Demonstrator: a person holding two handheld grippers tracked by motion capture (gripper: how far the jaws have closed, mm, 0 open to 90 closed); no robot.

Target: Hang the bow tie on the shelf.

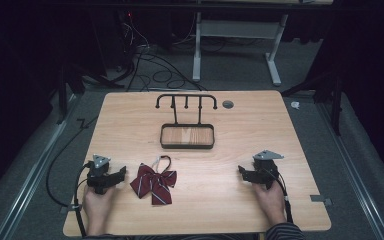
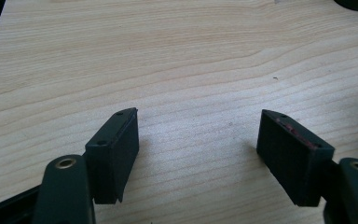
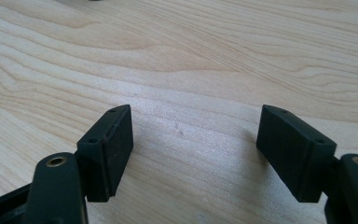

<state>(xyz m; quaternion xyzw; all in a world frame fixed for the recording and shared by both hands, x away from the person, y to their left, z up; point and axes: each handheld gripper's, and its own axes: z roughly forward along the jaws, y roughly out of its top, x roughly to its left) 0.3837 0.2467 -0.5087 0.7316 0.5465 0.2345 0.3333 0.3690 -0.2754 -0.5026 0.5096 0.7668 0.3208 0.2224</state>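
Desk (image 1: 260, 200): I see a pale wood-grain top, with grey carpet and cables on the floor behind it.
Bow tie (image 1: 154, 182): my main thing here, dark red with thin light stripes and a thin loop strap at its top; it lies flat on the desk near the front edge, left of centre.
Left gripper (image 1: 120, 173): held in the person's left hand (image 1: 98, 200), it sits low over the desk just beside the bow tie's left side; I cannot tell whether it touches the fabric.
Left jaws: spread wide in the left gripper view, with bare wood between them and nothing held.
Right gripper (image 1: 242, 171): held in the person's right hand (image 1: 270, 196), well apart from the bow tie, over the right half of the desk.
Right jaws: released too, wide apart in the right gripper view, bare wood grain between them.
Rack (image 1: 186, 101): a black metal stand with hooked arms rises from a black-rimmed tray (image 1: 187, 145) with a wooden floor, at mid-desk beyond the bow tie.
Grommet (image 1: 228, 104): a round grey cable hole right of the rack.
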